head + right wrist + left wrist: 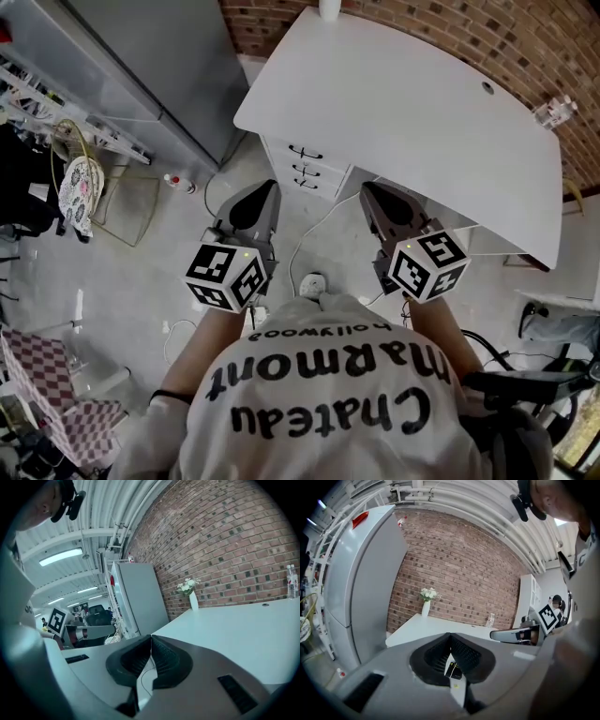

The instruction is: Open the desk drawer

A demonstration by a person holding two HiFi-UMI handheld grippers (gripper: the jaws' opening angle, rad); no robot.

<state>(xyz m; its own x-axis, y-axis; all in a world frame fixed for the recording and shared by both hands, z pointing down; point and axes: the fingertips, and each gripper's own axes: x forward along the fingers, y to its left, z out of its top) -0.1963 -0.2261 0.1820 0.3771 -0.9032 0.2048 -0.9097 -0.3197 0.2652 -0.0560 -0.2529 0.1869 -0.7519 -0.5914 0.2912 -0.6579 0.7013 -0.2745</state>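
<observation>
The white desk (412, 103) stands ahead of me against a brick wall. Its drawer unit (305, 167) sits under the left end, with three drawers shut, each with a black handle. My left gripper (262, 189) hangs in the air short of the unit, jaws shut and empty. My right gripper (376, 191) is level with it to the right, jaws also shut on nothing. In the left gripper view the shut tips (450, 637) point over the desk top (436, 627). The right gripper view shows its shut tips (151, 638) beside the desk edge (225, 630).
A tall grey cabinet (141, 66) stands left of the desk. On the floor lie a white cable (302, 239) and a small bottle (178, 183). A vase of flowers (426, 603) and a clear bottle (292, 581) stand on the desk.
</observation>
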